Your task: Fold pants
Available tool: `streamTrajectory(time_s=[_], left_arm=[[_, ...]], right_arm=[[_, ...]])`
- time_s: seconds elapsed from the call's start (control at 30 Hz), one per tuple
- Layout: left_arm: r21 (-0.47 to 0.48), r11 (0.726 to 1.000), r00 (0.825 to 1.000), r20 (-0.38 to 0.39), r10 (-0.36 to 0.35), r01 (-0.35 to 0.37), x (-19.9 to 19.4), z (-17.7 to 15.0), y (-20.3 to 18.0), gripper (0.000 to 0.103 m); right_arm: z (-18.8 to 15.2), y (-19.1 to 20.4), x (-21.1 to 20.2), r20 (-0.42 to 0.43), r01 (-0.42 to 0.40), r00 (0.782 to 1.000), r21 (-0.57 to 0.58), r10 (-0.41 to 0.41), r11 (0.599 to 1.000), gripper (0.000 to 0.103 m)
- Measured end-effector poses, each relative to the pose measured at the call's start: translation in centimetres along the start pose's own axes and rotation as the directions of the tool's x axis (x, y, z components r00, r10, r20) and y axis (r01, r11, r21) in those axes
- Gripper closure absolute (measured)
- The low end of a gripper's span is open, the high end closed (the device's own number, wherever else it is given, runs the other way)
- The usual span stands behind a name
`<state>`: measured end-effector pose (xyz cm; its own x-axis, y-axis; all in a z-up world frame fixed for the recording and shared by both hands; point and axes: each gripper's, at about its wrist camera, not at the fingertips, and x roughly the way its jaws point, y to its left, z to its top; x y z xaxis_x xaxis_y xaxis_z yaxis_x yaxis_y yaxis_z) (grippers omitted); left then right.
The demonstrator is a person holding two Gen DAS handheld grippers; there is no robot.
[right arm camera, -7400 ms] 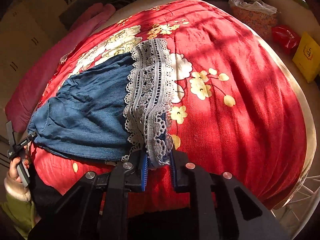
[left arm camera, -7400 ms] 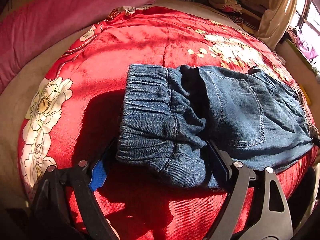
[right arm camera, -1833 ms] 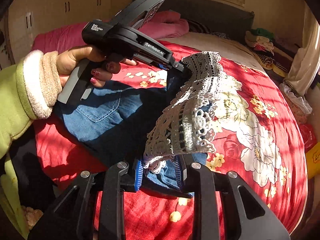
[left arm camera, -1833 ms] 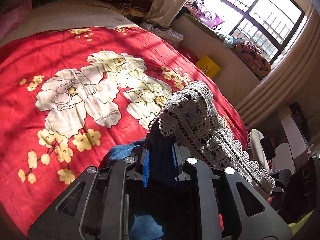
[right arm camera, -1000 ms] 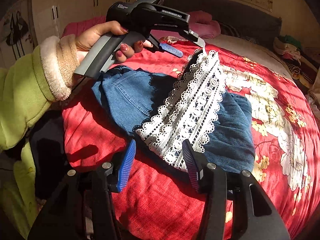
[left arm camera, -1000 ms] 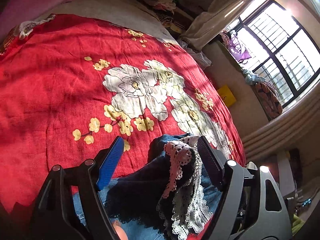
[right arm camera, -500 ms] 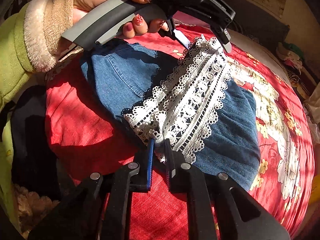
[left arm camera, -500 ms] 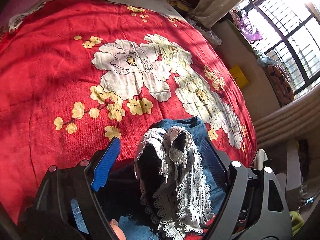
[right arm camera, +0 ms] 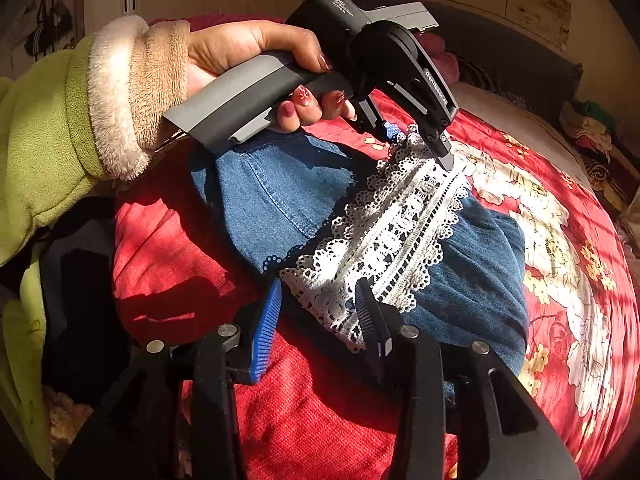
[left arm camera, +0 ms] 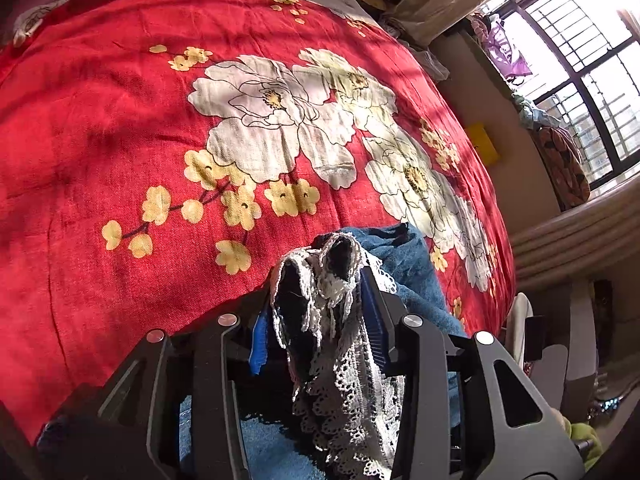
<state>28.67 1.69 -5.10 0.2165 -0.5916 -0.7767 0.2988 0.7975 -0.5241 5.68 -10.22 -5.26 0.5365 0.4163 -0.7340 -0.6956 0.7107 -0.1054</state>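
Left tool (left arm camera: pixel 316 320) clenches the lace (right arm camera: pixel 384 232); right tool (right arm camera: pixel 316 320) is released around it. Pulling could unfold the pants (right arm camera: pixel 280 192).

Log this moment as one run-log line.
step: fold pants | left gripper: shut on lace hem | right gripper: open at the hem's near end | pants: folded over on red bedspread

Harsh window (left arm camera: pixel 580 60) sunlight, deep shadows, fisheye-warped edges, sharp focus.
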Motion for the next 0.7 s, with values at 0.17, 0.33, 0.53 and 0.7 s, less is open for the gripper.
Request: streamTrajectory(time_s=[0.17,0.33,0.53,0.7], left_arm=[[-0.009,1.000,1.000,-0.008,-0.017,0.017,-0.1,-0.2,-0.2,0.086],[-0.014,1.000,1.000,-0.010,-0.013,0.013,-1.2,-0.5,-0.2,0.089],[0.021,0.999,0.999,0.005,0.033,-0.034,-2.6,-1.7,-0.1,0.089],[-0.006,0.995,0.995,-0.008,0.095,-0.095,-0.8,-2.7,1.8,0.079]], right_arm=[[0.1,0.9,2.5,-0.043,0.053,0.997,-0.093,-0.057,0.994,0.065],[0.7,0.5,1.9,-0.021,0.006,1.000,-0.051,-0.007,0.999,0.090],[1.2,1.1,1.1,0.013,-0.111,0.994,0.010,0.111,0.994,0.091],[0.3,0.9,2.7,-0.037,-0.169,0.984,0.085,0.173,0.982,0.069]])
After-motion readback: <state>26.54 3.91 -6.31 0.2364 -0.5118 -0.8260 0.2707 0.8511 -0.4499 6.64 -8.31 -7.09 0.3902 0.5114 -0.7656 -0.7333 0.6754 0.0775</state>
